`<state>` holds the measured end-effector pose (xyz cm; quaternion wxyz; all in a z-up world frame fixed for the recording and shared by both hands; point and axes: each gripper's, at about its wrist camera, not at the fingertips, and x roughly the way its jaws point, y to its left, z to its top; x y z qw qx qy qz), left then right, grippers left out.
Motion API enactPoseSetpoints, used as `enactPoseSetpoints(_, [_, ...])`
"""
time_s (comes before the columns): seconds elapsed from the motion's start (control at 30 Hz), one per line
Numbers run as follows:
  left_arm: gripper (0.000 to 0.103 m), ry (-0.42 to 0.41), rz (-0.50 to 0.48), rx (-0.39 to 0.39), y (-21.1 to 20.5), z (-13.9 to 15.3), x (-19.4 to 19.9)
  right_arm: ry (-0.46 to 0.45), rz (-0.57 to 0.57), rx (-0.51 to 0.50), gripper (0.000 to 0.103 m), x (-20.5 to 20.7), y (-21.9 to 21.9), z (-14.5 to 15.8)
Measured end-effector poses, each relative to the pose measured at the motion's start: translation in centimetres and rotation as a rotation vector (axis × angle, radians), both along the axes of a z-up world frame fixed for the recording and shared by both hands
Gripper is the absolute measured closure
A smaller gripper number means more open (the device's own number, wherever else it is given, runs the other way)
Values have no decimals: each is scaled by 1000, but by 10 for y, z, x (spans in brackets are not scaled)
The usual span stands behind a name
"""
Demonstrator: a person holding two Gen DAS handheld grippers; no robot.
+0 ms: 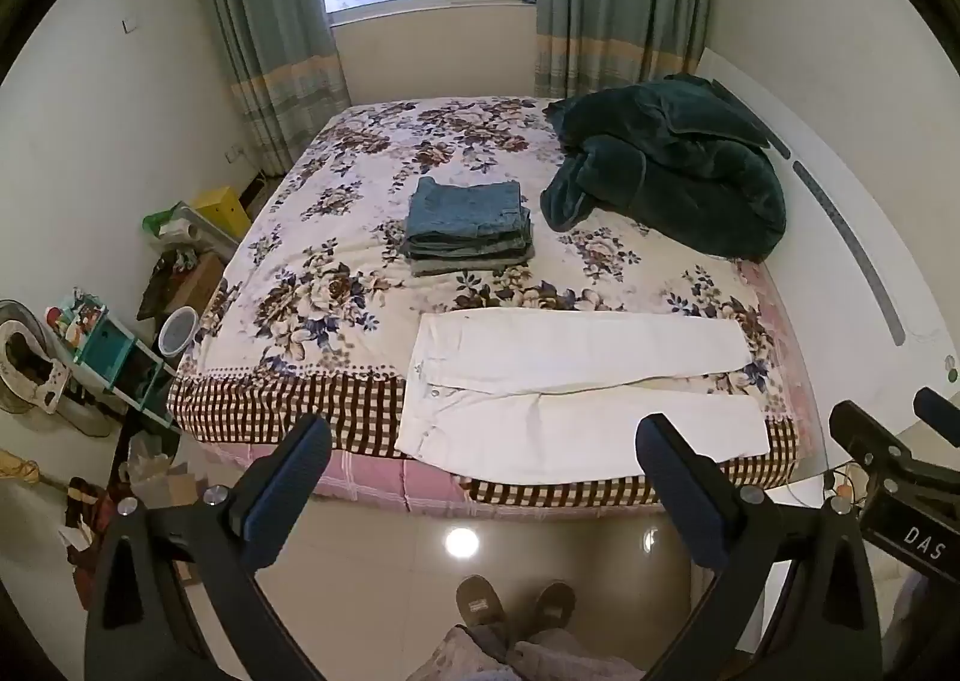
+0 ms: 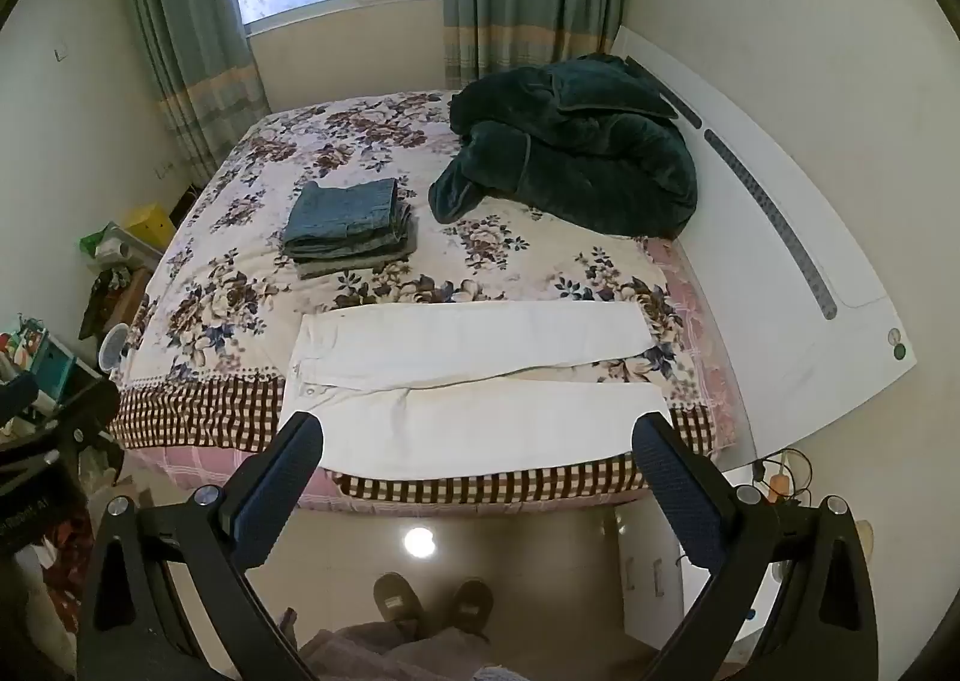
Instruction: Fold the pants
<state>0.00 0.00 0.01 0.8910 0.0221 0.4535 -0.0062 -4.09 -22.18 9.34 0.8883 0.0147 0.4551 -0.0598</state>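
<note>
Left wrist view: left gripper (image 1: 480, 477) held above the glossy tiled floor (image 1: 372, 579), blue-padded fingers (image 1: 288, 477) spread wide, nothing between them. Beyond the fingertips, long white cotton pants (image 1: 576, 387) laid flat along the near edge of the bed with the floral and checked cover (image 1: 336, 285), waistband to the left, both legs stretched out to the right, slightly parted at the hems. Farther back on the bed, a stack of folded blue denim jeans (image 1: 471, 225), well apart from the white pants; to its right, a crumpled dark green plush blanket (image 1: 666, 165). At the right edge, part of the right gripper's black frame.

Right wrist view: right gripper (image 2: 477, 477) likewise over the floor, fingers (image 2: 672, 483) wide apart and empty, near but not touching the bed edge. White pants (image 2: 474, 381) just ahead of the fingertips. Below, a person's two grey slippers (image 2: 432, 603) on the tiles.
</note>
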Motion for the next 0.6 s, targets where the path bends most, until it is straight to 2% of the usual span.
enactPoseSetpoints(0.47, [0,-2,3,7,-5,-4,2,15,7,3,0,-2,4,5])
enactPoseSetpoints(0.5, [0,-5,-2,0,-6,5,3,16,9,2,0,-1,8,6])
enactPoseSetpoints(0.6, [0,-6,-2,-5,-6,6,3,17,9,0,0,0,9,6])
